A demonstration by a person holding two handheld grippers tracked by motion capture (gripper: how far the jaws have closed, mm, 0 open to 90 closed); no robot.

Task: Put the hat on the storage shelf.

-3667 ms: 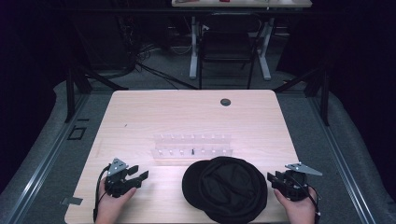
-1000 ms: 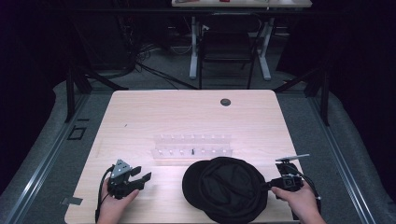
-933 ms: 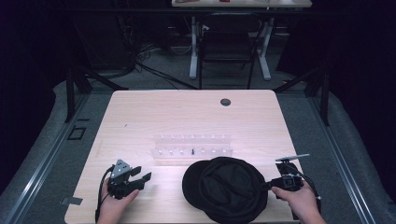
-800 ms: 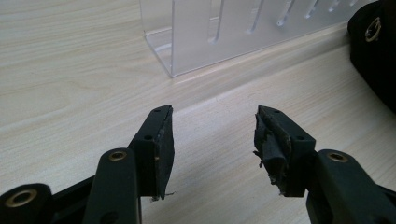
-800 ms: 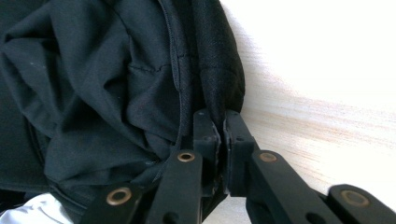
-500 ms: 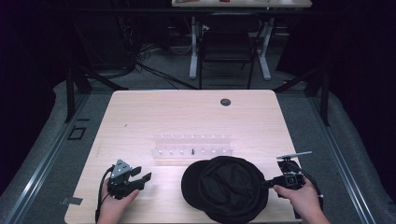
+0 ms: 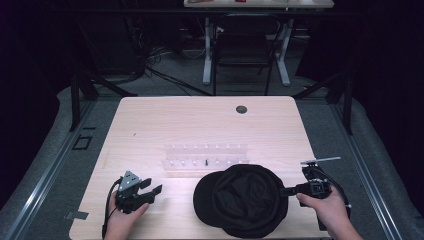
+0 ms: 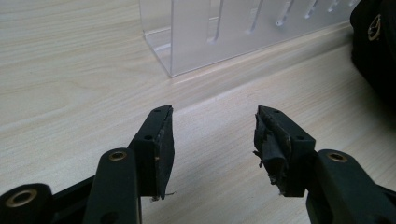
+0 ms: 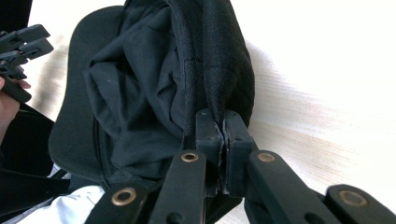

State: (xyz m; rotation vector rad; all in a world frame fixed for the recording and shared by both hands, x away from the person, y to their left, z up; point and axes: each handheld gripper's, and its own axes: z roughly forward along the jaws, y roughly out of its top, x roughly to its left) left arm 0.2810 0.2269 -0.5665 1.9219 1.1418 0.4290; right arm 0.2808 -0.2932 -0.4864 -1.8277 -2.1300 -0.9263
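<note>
Cap point(image 7: 242, 200) near clear rack point(image 7: 205, 155) | right tool point(image 7: 289, 190) clenched on its edge | left tool point(image 7: 152, 192) released, beside rack | progress: gripped only, goal unclear

The desk point(image 7: 150, 125) is pale wood with fine straight grain and a smooth, faintly shiny finish. The rack point(image 8: 224, 32) is clear, glossy plastic. The cap point(image 9: 154, 88) is matt black woven cloth, soft and creased. The left hand-held gripper point(image 8: 212, 140) is matt black plastic with brass-coloured rivets and frayed, rough rubbery pads point(image 8: 268, 144).
</note>
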